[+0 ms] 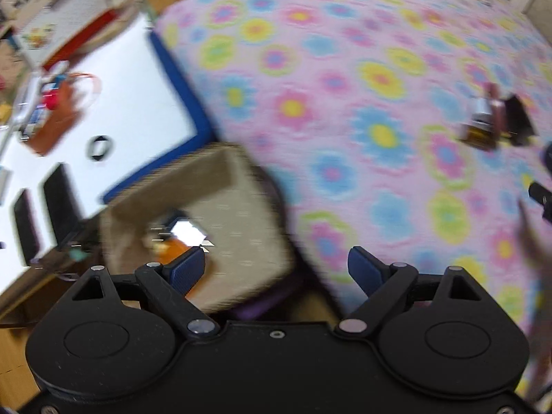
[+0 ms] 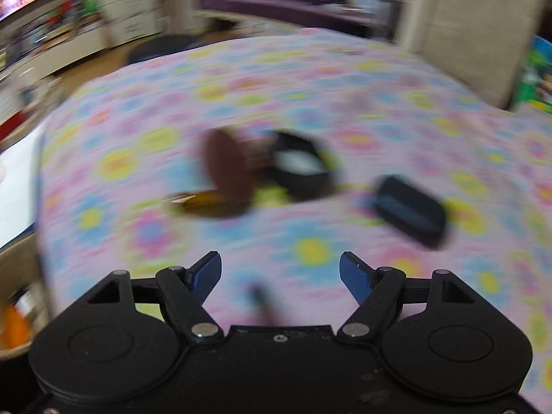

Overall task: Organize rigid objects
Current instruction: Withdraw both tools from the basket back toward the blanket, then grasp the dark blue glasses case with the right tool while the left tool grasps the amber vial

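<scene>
Both views are motion-blurred. My left gripper (image 1: 276, 269) is open and empty, hovering over a beige fabric bin (image 1: 220, 220) that holds an orange item (image 1: 176, 246). Far right on the flowered blanket (image 1: 345, 69) lies a small pile of rigid objects (image 1: 493, 120). My right gripper (image 2: 280, 274) is open and empty above the blanket (image 2: 310, 86). Ahead of it lie a brown oval object (image 2: 227, 169), an amber piece (image 2: 203, 203), a black open case (image 2: 300, 165) and a dark blue case (image 2: 410, 210).
A white board with a blue edge (image 1: 138, 103) lies left of the blanket, carrying an orange bag (image 1: 55, 117), a black ring (image 1: 100, 147) and dark flat items (image 1: 58, 200). A thin dark stick (image 2: 262, 303) lies near my right gripper. Furniture stands behind the bed.
</scene>
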Tool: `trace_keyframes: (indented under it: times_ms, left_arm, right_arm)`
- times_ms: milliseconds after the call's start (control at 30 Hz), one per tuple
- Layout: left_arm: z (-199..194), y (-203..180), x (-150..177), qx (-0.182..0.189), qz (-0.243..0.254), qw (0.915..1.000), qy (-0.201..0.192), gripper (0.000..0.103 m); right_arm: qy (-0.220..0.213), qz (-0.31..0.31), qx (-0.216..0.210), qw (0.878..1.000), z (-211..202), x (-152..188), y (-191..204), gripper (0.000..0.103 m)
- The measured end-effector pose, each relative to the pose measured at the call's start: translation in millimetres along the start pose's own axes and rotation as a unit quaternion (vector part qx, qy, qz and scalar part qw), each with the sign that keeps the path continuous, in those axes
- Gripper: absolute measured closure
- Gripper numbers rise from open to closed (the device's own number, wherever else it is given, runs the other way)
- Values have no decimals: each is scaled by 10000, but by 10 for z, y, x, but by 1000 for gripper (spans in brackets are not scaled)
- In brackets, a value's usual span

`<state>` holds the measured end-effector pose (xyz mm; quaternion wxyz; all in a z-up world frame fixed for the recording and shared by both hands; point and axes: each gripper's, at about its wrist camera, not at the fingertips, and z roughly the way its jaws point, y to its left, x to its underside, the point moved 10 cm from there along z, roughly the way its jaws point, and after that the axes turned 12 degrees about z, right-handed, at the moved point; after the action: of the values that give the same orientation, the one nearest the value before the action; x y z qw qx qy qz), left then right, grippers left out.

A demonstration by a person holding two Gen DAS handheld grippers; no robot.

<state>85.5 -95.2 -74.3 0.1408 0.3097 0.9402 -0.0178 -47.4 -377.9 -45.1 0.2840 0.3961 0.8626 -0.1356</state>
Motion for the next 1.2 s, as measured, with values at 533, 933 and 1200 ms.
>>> trace_keyframes:
  times_ms: [533, 933, 1200]
  left_arm:
    - [344, -962, -150, 412, 293, 9986, -141, 17]
    - [300, -996, -538, 325, -43, 9987, -387, 16]
    - [398, -1398, -1015, 515, 21, 9969, -592, 8]
  right_arm:
    - [347, -657, -276, 9968, 942, -473, -659, 23]
    - [367, -65, -425, 9984, 668, -29, -371, 48]
    - [-525, -269, -1058, 9926, 812, -77, -245, 0]
